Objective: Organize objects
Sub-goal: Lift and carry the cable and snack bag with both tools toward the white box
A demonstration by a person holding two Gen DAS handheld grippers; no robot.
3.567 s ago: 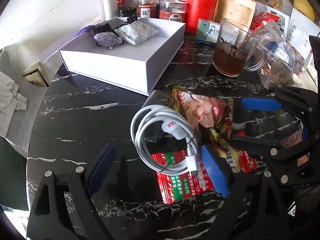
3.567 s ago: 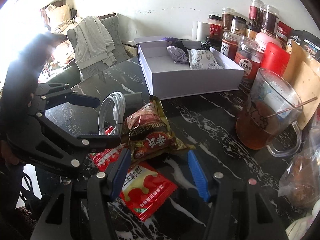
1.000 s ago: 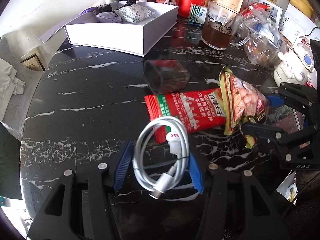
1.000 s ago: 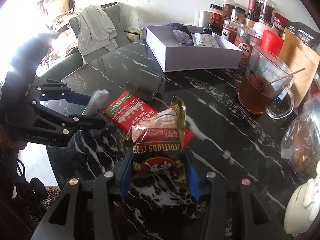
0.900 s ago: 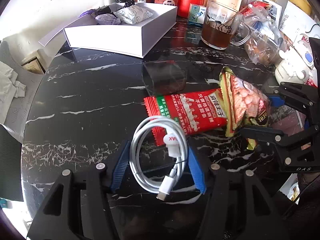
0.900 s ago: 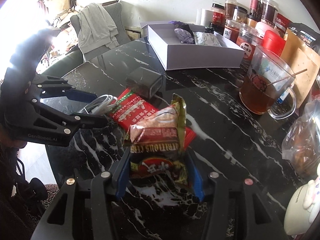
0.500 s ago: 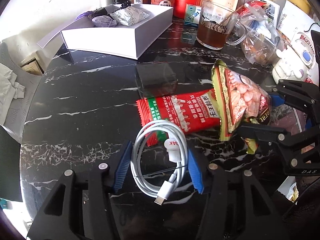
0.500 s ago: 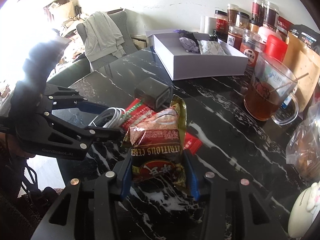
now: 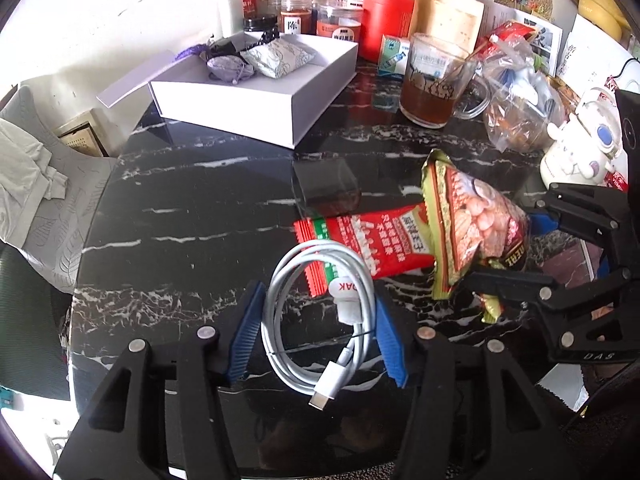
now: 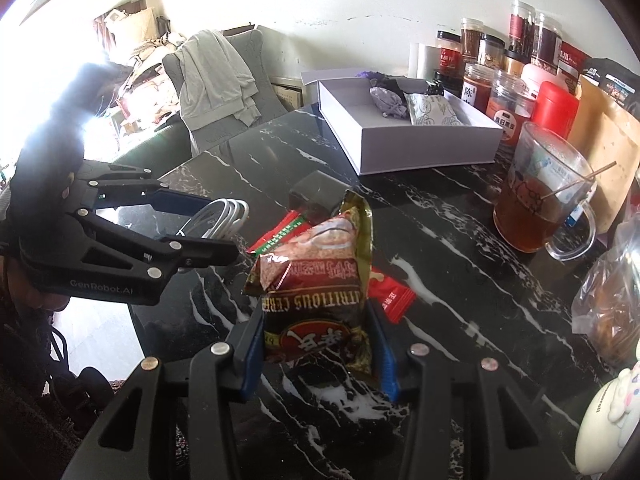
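Left wrist view: left gripper (image 9: 316, 328) clamped on coiled white cable (image 9: 320, 316), right gripper (image 10: 316, 344) clamped on snack bag (image 10: 320, 296). Both lifted clear of black table (image 9: 192, 208); white box (image 9: 256, 92) ahead, beyond, nearer to left gripper.

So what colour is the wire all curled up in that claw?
White: the coiled cable in the left gripper is all white with a silvery plug. Left wrist view shows it best.

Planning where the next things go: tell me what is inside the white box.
The white box holds a lilac pouch, a patterned sachet and dark items at its far end, too small to identify. The floor nearer the camera looks bare, though the near wall hides some of it.
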